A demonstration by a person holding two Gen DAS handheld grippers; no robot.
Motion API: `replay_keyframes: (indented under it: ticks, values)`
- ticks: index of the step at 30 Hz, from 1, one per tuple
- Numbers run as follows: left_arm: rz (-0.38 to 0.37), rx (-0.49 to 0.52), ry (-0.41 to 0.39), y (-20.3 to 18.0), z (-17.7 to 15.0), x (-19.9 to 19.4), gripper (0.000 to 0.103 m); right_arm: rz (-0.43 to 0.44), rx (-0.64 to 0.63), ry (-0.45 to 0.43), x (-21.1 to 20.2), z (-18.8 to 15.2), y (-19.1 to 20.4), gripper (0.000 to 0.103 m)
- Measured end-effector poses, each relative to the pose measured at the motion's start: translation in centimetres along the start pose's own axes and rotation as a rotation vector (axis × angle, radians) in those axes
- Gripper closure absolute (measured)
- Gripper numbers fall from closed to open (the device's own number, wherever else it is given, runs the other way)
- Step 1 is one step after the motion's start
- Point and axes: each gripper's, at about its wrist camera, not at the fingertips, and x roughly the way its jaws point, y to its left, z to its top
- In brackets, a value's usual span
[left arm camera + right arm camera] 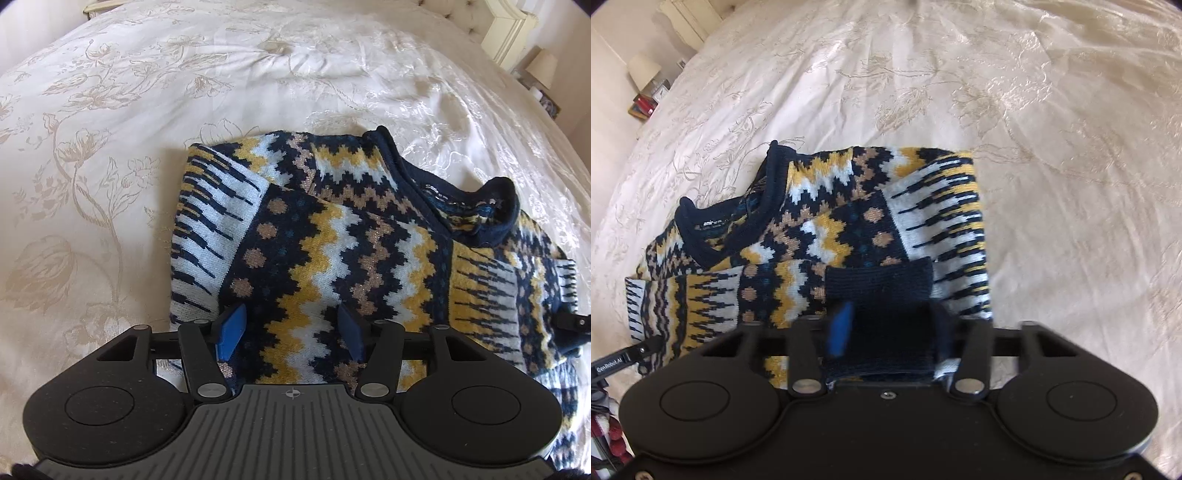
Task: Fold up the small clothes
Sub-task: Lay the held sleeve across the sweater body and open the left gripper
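Note:
A small knitted sweater (332,240), navy with yellow, white and tan zigzags, lies partly folded on the bed, its navy collar (495,206) toward the right. My left gripper (291,332) is open, its blue pads (232,332) spread just over the sweater's near part. In the right wrist view the same sweater (812,229) lies with its collar (727,221) at the left. My right gripper (886,336) is open around the navy cuff (879,284) of a folded-in sleeve; the cuff's fabric lies between the fingers (840,332).
The cream bedspread (147,110) with a floral pattern surrounds the sweater. A bedside table with a lamp (644,70) stands beyond the bed's edge. The other gripper's tip (572,321) shows at the sweater's right edge.

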Motion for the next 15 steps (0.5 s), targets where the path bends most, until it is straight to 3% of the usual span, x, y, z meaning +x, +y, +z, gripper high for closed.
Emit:
replay_keyframes:
  ticks: [1,4,8,11,15]
  values:
    - [0.012,0.017,0.005,-0.3,0.1,-0.1,0.049,0.022,-0.002,-0.001,-0.3,0.1,0.0,0.082]
    - [0.059,0.086,0.004,-1.6,0.5,-0.9,0.049,0.021,-0.093,-0.047,-2.1,0.4,1.3,0.084]
    - [0.065,0.1,-0.089,-1.9,0.8,-2.8,0.049,-0.05,-0.184,-0.123,-3.7,1.0,2.2,0.084]
    - [0.086,0.055,-0.05,-0.8,1.1,-1.7,0.049,-0.076,-0.178,-0.067,-1.9,1.3,1.6,0.083]
    - [0.112,0.011,-0.012,1.3,0.9,-0.1,0.049,-0.157,-0.23,-0.029,0.6,0.4,1.4,0.06]
